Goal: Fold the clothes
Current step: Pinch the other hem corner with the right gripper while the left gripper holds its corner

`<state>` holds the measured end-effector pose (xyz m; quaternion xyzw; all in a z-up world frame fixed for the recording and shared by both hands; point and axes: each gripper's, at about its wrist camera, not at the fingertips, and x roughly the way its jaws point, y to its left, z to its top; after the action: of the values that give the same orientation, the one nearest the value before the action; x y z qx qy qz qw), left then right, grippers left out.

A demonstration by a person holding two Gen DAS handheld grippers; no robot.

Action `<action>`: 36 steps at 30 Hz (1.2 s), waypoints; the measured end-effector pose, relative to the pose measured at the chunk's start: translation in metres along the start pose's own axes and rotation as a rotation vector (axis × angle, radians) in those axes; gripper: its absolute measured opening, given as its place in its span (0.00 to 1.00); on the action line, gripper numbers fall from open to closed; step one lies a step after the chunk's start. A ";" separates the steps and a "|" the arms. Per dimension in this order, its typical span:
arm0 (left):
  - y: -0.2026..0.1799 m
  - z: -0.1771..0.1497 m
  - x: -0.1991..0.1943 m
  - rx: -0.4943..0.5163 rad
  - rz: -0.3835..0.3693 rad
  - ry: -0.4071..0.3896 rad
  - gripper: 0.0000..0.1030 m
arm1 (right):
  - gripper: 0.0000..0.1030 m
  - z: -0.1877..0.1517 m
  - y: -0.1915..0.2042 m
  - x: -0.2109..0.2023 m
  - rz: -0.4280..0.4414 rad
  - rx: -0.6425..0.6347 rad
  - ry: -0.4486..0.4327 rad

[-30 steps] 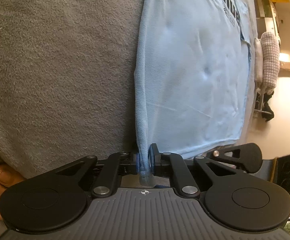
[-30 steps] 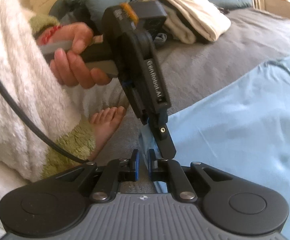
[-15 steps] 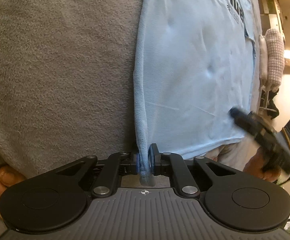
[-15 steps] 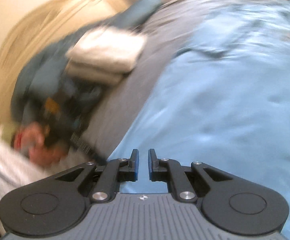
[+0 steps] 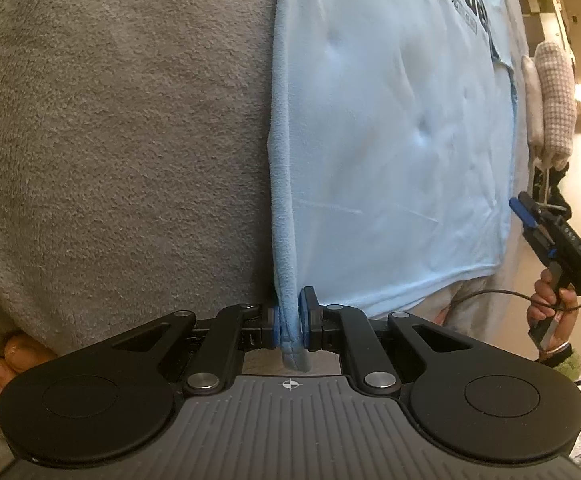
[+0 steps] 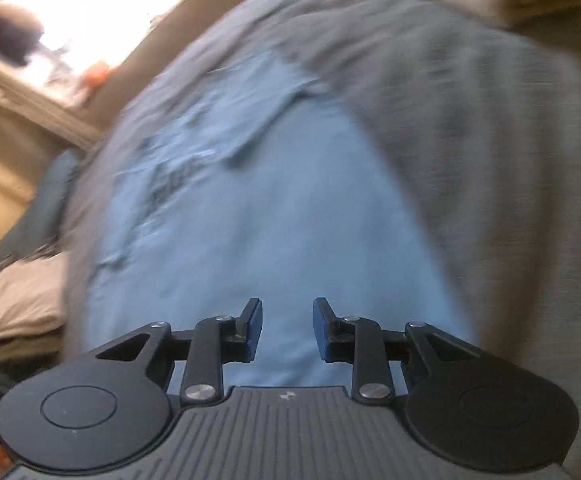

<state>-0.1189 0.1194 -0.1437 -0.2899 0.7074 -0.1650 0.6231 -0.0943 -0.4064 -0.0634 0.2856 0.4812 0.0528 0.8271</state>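
One light blue cotton T-shirt with dark printed letters [image 5: 390,140] lies flat on the grey fleece blanket [image 5: 110,120], and its left side looks already folded in. The left gripper [image 5: 289,326] is clamped on the near corner of this fold. The right gripper [image 6: 286,330] is empty, its jaws opening above the shirt. The remaining folds are not done. Two grippers and one shirt are visible.

Shirt [image 5: 390,152] flat on blanket [image 5: 110,140]. Shirt corner between left gripper [image 5: 289,322] pads. Right gripper [image 6: 286,330] above shirt, beyond its right edge in left view. Folded pile [image 6: 22,300] left of shirt.
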 end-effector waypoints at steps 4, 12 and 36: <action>0.000 0.000 -0.002 0.006 0.007 0.001 0.08 | 0.30 0.005 -0.031 -0.012 -0.056 0.053 -0.058; 0.000 -0.001 -0.005 0.010 0.015 0.005 0.08 | 0.29 0.001 -0.085 -0.015 -0.020 0.261 -0.047; -0.027 0.005 0.016 0.036 0.020 0.047 0.08 | 0.12 -0.043 -0.097 -0.029 0.047 0.314 0.115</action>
<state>-0.1098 0.0895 -0.1412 -0.2676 0.7215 -0.1781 0.6132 -0.1632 -0.4791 -0.1082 0.4193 0.5234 0.0127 0.7417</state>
